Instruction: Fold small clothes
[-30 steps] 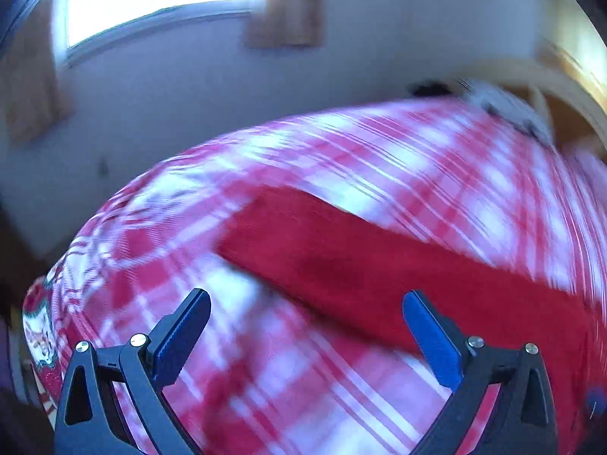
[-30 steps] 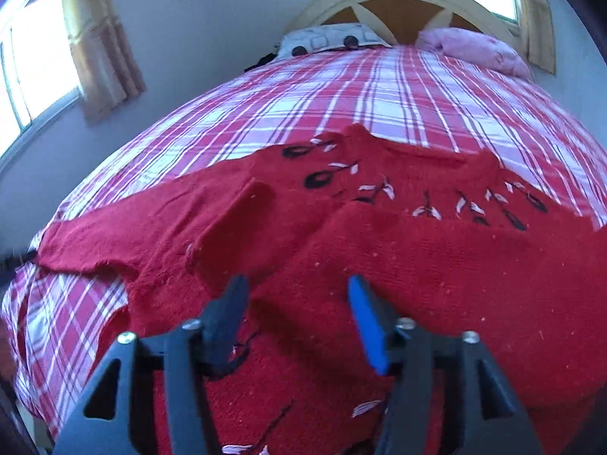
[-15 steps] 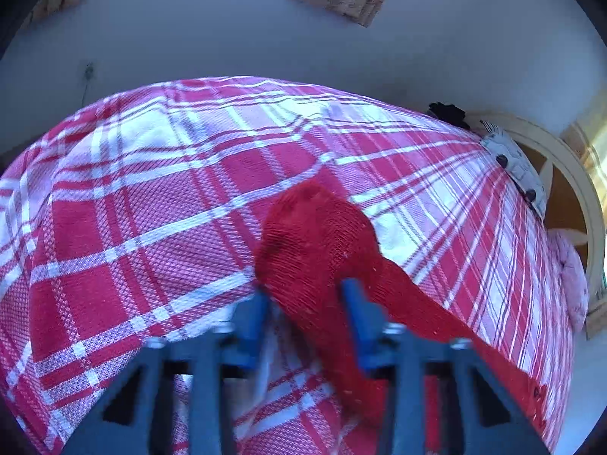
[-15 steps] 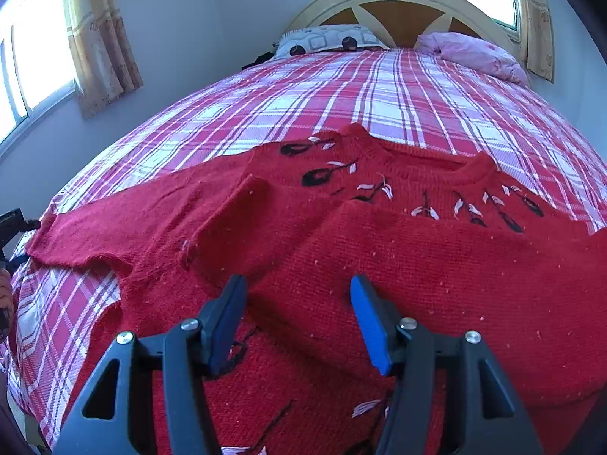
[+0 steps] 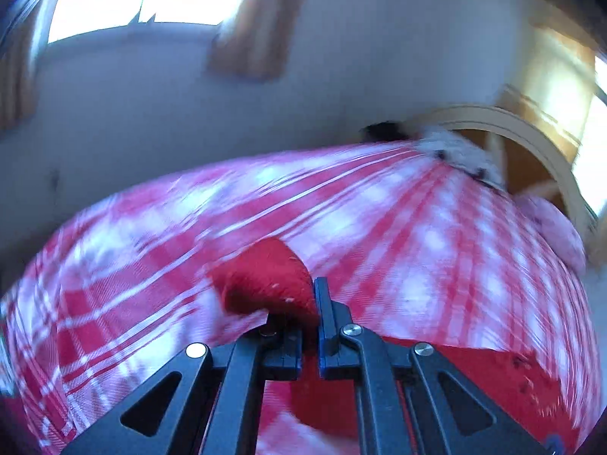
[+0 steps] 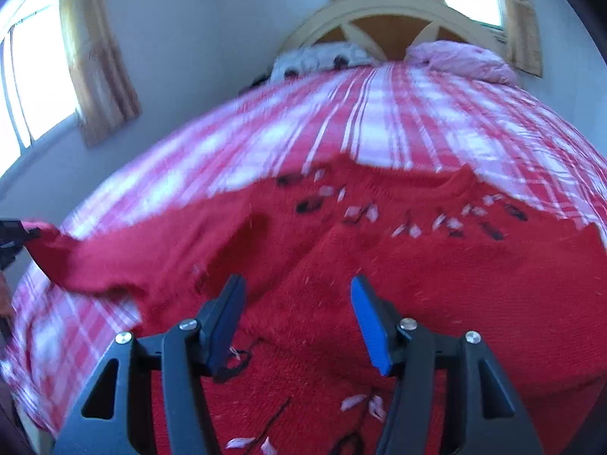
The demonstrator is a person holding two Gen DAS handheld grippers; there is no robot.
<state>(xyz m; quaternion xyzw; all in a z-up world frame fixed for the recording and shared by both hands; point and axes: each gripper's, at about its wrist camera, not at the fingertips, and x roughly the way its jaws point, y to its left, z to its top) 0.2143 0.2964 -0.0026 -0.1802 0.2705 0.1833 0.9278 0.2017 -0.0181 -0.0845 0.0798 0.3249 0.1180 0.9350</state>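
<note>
Pinching the sleeve cuff (image 5: 265, 280) near the bed's (image 6: 398, 113) left edge, the left tool (image 5: 309, 318) lifts it off the plaid cover; right tool (image 6: 297, 322) hangs spread wide above the red sweater (image 6: 417, 265) lying mid-bed

Both wrist views low over bed (image 5: 436, 235)

Red knit sweater (image 6: 398, 265) with black-and-white motifs lies spread; sleeve cuff (image 5: 265, 280) lifted.
</note>
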